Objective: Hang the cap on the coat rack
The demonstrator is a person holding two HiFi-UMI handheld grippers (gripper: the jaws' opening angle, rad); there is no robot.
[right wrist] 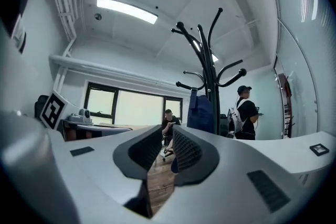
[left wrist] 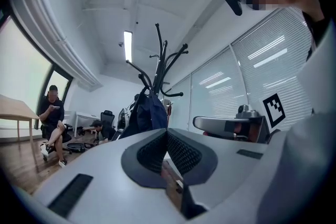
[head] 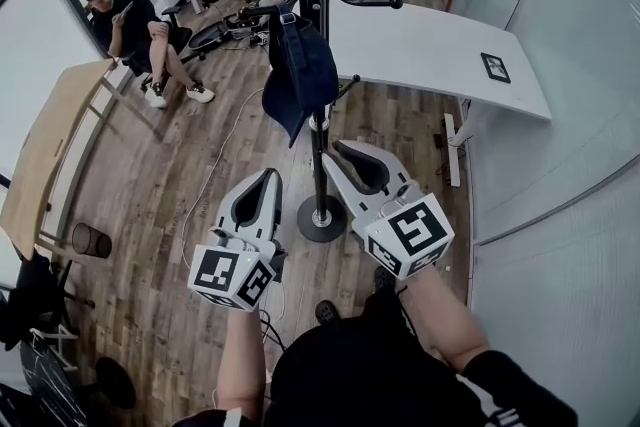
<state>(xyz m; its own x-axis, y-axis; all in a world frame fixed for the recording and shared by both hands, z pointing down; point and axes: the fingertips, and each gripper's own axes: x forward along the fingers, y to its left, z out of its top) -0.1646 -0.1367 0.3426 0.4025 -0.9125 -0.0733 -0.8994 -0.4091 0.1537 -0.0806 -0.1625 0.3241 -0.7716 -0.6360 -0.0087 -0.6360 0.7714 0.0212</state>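
Navy blue fabric cap (head: 300, 75) hangs on the black metal coat rack (head: 319, 150), upper centre of the head view. The left gripper (head: 272, 173) and right gripper (head: 330, 153) sit below, well apart from it.

Left gripper view: jaws together, empty.

Right gripper view: jaws slightly apart, empty.

The cap looks soft and light; the stiffer brim is probably the best hold.

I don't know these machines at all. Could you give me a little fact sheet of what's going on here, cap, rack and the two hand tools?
Cap: dark blue, hanging on the rack, held by neither gripper
Coat rack: black, upright on the wooden floor
Left gripper: jaws together, empty, apart from the rack
Right gripper: jaws slightly apart, nothing between them
Task state: cap appears hung
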